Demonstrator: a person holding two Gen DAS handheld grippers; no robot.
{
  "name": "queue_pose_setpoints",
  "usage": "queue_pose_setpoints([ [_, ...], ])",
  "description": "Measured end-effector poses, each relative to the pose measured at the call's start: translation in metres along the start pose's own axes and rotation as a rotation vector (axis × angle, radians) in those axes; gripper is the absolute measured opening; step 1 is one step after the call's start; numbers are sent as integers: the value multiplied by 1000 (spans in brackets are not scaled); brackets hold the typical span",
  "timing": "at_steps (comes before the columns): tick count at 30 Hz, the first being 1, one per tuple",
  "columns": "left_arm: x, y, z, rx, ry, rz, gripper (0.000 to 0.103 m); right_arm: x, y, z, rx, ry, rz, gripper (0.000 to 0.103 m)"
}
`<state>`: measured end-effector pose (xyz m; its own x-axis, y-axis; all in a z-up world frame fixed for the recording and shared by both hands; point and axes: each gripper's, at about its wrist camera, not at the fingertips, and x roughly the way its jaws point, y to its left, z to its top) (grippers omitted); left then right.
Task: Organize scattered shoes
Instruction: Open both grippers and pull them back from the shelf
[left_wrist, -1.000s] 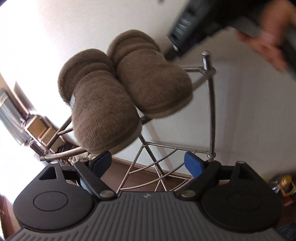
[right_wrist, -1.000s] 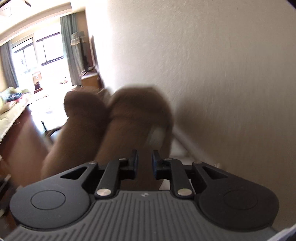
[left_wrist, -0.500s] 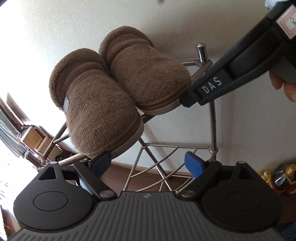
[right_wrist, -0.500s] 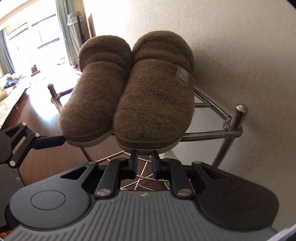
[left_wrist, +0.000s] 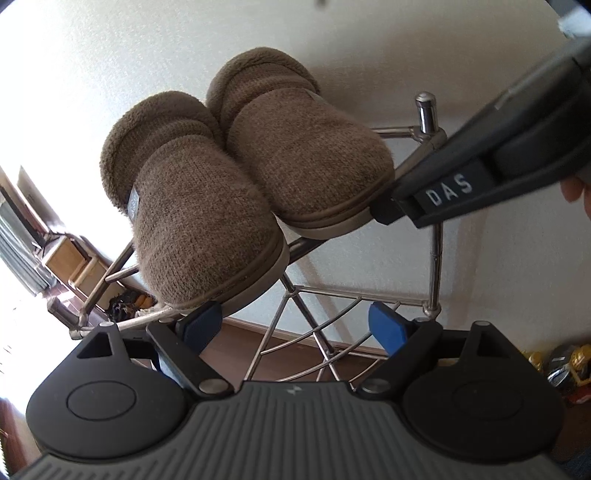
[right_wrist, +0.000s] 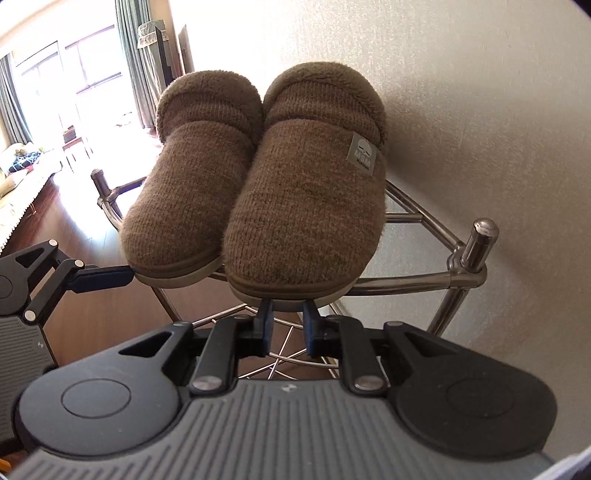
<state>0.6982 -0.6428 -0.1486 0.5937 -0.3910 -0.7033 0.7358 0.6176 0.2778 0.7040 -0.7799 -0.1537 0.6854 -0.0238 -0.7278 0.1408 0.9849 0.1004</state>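
Left gripper (left_wrist: 295, 325): its own camera shows blue pads spread wide with nothing between them, one pad just under the left slipper's toe.
Left gripper from the right view (right_wrist: 110, 276): one finger pokes in from the frame's left edge, its tip right at that slipper's sole edge; real contact, I cannot tell.
Left slipper (left_wrist: 199, 236): brown knit, up on the top tier of the metal rack (left_wrist: 430, 206), toe overhanging the front rail.
Right slipper (right_wrist: 306, 218): pressed against its mate; only the right view shows its grey side tag face-on.
Right gripper (right_wrist: 287, 325): fingers nearly together with a narrow gap, gripping nothing, tips just below the right slipper's toe.
Right gripper from the left view (left_wrist: 384, 210): black tip at that toe's sole edge.
Hand (left_wrist: 576, 188): only the left view catches it, at the right edge.
Windows (right_wrist: 85, 62): only the right view.
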Motion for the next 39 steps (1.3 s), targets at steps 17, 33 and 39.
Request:
queue_pose_setpoints([
  [17,-127,13,-59,-401,189,71,91,-97,9,-96,109,76,-91,47],
  [33,-285,-13,-179,-391,202,14,92,-266,133,-232,189,39,-129,84],
  [39,-317,-31,-191,-436,190,63,95,-299,149,-239,133,-34,-112,102],
])
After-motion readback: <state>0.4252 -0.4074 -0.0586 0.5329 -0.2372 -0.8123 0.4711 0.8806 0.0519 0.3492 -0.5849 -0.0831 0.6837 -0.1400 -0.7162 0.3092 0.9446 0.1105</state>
